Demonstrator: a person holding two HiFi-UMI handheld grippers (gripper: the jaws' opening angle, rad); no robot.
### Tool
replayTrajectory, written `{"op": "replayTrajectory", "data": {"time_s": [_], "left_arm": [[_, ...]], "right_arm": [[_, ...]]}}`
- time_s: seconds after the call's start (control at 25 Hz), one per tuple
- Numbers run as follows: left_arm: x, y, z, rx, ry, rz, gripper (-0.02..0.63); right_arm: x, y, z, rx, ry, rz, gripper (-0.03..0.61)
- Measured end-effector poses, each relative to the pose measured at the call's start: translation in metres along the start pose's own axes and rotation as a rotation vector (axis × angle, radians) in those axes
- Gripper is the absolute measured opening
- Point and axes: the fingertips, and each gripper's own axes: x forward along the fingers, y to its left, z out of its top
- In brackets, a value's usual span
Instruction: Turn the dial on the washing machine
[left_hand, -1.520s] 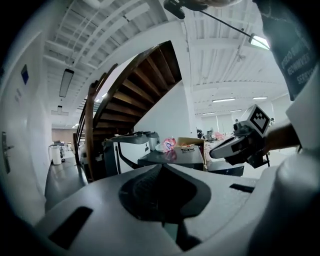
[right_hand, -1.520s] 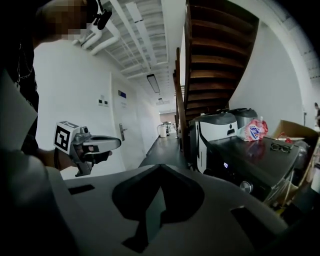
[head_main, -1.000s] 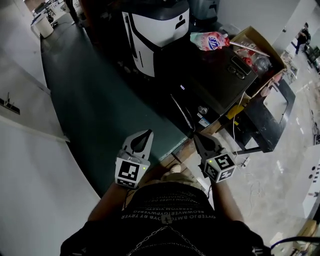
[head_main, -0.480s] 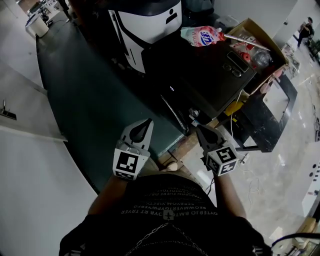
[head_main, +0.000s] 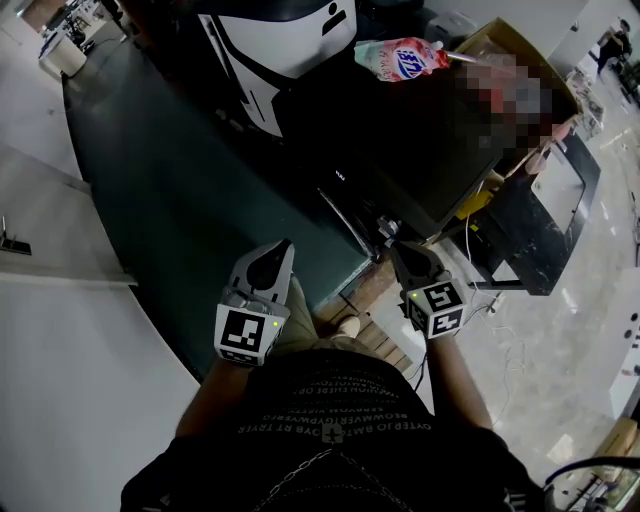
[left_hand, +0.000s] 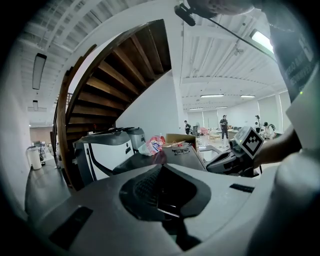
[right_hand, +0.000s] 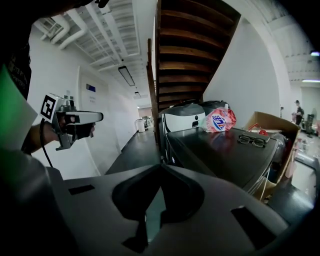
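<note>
Dial (head_main: 388, 231) on washing machine (head_main: 420, 150) | just beside your right gripper (head_main: 402, 254), at its 11 o'clock | nearer it than your left gripper (head_main: 279, 250) | both clenched, empty

A pink plastic detergent bag (head_main: 400, 60) lies at the far edge of the black box-shaped washing machine (head_main: 400, 150). A white-and-black rounded appliance (head_main: 280, 50) stands at its left, and a brown cardboard box (right_hand: 272, 122) at its right.
</note>
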Motion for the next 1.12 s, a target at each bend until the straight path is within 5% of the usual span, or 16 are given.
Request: {"op": "replayTrajectory", "data": {"time_s": [0.44,1.12], "left_arm": [[0.046,0.041,-0.014,0.026,0.049,-0.062,0.006],[0.023,0.043,-0.045,0.028,0.091,-0.045,0.006]], "right_arm": [[0.061,-0.04,-0.038,-0.121,0.167,-0.175,0.033],[0.098,-0.066,-0.087,-0.182,0.291,-0.285,0.083]]}}
